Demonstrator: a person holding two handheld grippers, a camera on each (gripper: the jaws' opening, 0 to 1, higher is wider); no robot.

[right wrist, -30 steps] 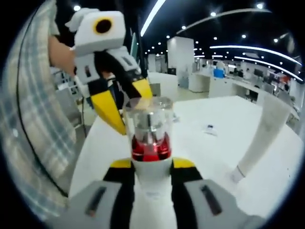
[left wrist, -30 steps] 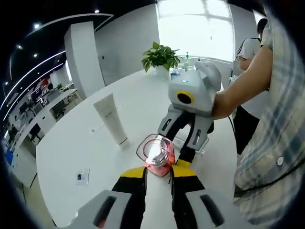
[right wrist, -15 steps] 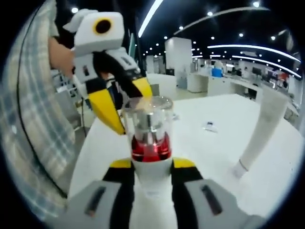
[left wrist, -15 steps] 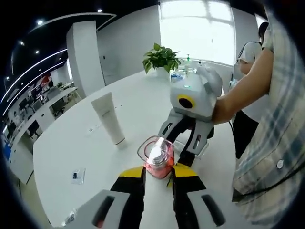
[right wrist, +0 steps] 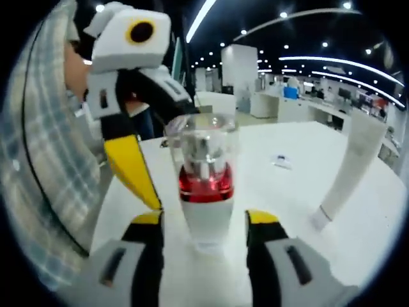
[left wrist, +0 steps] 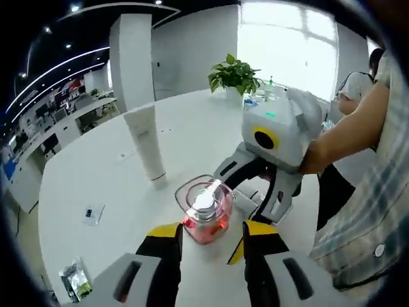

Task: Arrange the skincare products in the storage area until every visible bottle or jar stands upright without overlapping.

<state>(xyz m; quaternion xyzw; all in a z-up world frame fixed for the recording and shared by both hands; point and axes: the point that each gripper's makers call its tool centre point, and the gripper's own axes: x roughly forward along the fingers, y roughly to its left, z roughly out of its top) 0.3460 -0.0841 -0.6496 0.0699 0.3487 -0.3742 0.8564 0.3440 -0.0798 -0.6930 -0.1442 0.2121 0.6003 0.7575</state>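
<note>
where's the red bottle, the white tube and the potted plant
red bottle point(right wrist: 204, 182): right gripper view, red band.
white tube point(left wrist: 146, 142): left gripper view, mid body.
potted plant point(left wrist: 234, 73): left gripper view, leaves.

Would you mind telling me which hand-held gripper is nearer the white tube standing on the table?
Neither clearly. The left hand-held gripper and right hand-held gripper both sit open around the red bottle, with the white tube standing apart beyond it.

Both views face each other closely across the same pink bottle point(left wrist: 206, 214) point(right wrist: 206, 185) on the table point(left wrist: 96, 179).
</note>
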